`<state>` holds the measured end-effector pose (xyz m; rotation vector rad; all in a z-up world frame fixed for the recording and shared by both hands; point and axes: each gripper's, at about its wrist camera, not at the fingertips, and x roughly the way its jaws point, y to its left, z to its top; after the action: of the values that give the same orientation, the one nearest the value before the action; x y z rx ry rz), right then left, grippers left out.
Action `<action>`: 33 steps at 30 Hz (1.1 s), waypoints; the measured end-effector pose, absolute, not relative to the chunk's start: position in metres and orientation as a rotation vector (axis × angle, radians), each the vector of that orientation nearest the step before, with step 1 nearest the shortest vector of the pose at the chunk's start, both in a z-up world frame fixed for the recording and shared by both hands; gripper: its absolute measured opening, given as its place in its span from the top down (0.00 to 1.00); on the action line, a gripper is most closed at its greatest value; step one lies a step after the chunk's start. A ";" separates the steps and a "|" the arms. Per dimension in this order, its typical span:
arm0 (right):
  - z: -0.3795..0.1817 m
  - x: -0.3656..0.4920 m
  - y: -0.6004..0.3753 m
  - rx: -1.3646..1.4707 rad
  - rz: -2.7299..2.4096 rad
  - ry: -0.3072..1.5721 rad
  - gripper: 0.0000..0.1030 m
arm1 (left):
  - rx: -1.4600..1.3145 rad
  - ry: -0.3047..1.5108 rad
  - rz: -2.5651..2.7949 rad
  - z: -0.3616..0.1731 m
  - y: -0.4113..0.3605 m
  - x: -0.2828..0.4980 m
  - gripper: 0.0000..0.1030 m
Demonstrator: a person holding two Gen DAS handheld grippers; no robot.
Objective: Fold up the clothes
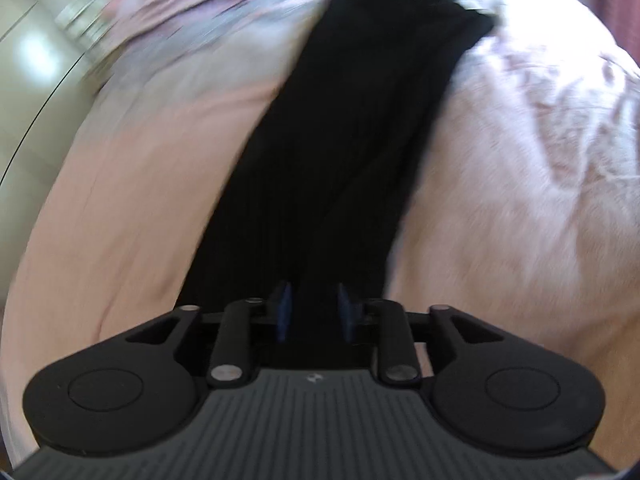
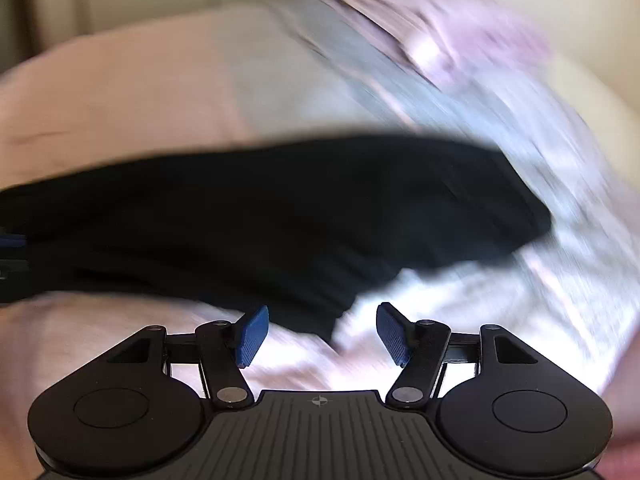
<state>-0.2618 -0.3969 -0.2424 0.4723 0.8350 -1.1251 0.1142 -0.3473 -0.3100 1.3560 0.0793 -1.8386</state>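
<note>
A black garment (image 1: 352, 140) lies stretched in a long band across a pale pink bed cover (image 1: 132, 208). My left gripper (image 1: 314, 312) is shut on the near end of the black garment, the cloth running between its blue pads (image 1: 283, 312). In the right wrist view the black garment (image 2: 280, 216) runs sideways across the frame. My right gripper (image 2: 320, 334) is open and empty, its blue pads (image 2: 252, 336) wide apart just in front of the garment's near edge. The other gripper shows at the left edge (image 2: 10, 248). Both views are motion-blurred.
The bed cover turns white with a floral pattern on the right (image 1: 540, 140). A blurred pile of pink and grey cloth (image 2: 460, 60) lies at the far side of the bed. A cream floor or wall (image 1: 32, 52) shows beyond the bed edge.
</note>
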 end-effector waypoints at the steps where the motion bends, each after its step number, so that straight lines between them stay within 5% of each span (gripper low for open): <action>1: -0.240 -0.248 -0.403 0.438 -1.059 0.822 0.38 | 1.348 0.108 -1.786 -0.309 -0.347 0.133 0.71; 12: -0.303 -0.095 -0.513 0.072 -0.424 0.990 0.39 | 1.491 0.218 -1.400 -0.358 -0.404 0.313 0.68; 15: -0.324 -0.071 -0.542 -0.011 -0.342 1.050 0.39 | 1.534 0.227 -1.430 -0.371 -0.402 0.321 0.70; 18: -0.339 -0.053 -0.557 -0.039 -0.268 1.070 0.39 | 1.556 0.238 -1.435 -0.374 -0.390 0.321 0.96; 33: -0.342 0.158 -0.478 -0.119 0.104 0.834 0.38 | 1.474 0.097 -1.356 -0.342 -0.306 0.263 0.98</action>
<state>0.1583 -0.4782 -0.3422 -0.1188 0.8344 0.1043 0.2628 -0.3056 -0.3422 1.4738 0.0967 -1.3564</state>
